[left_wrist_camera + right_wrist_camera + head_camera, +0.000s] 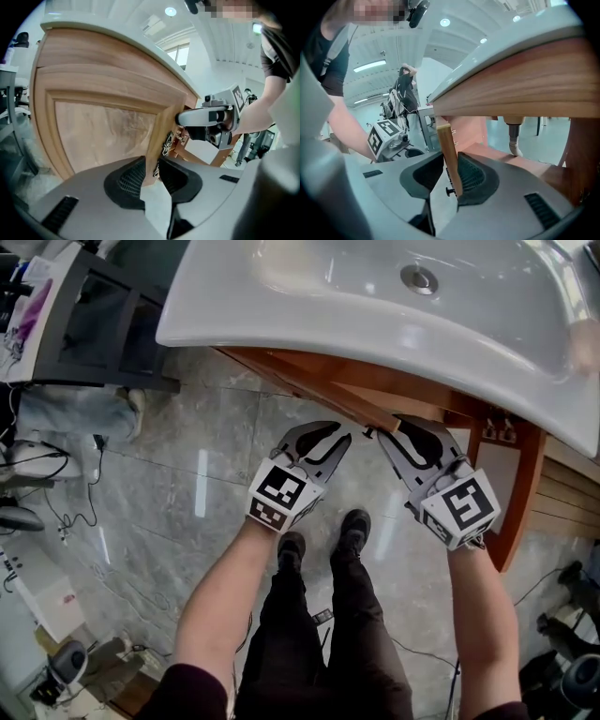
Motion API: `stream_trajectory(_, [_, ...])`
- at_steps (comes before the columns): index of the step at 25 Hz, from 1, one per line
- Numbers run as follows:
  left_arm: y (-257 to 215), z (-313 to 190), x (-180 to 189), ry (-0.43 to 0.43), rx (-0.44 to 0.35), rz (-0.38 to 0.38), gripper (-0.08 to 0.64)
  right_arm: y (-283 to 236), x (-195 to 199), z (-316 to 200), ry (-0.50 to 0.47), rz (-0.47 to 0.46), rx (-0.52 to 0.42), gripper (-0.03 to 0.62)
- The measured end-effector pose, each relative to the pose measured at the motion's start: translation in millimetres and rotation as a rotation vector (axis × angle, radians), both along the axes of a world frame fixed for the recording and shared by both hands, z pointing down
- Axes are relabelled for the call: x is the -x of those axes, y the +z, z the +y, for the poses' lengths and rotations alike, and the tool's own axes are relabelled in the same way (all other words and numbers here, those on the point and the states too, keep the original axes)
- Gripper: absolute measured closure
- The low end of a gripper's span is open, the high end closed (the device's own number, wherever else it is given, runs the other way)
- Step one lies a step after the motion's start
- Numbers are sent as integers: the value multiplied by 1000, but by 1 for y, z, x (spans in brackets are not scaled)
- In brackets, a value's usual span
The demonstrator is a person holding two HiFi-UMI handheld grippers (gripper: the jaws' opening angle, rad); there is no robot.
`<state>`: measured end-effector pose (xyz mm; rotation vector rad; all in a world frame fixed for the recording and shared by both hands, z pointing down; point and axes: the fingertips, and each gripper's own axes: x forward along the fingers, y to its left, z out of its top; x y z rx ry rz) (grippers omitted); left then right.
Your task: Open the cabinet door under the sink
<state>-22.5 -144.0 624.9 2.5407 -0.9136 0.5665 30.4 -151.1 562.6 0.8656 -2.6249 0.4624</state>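
Brown cabinet door, white sink

Grey marble floor, round ceiling lights

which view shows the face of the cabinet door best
The left gripper view: the cabinet door fills it, its framed panel seen nearly face-on. The head view catches only its top edge under the sink. The right gripper view sees it edge-on, a thin strip.
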Motion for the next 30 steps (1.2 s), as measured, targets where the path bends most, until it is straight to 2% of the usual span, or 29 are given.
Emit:
stream_trajectory(4, [-9, 3, 36, -78, -17, -25, 460, -1, 3, 7, 100, 5, -12, 482])
stream_trajectory(9, [-30, 9, 71, -114, -55, -19, 460, -4, 16, 27, 179, 20, -7, 483])
stream_trajectory(16, [-46, 31, 95, -87, -84, -10, 460, -5, 35, 60, 260, 46, 2, 488])
stream_trajectory(20, [-44, 40, 113, -102, -87, -19, 460, -2, 47, 76, 293, 43, 6, 489])
stream_trajectory(30, [-58, 56, 159, -103, -101, -44, 460, 0, 86, 111, 342, 36, 41, 489])
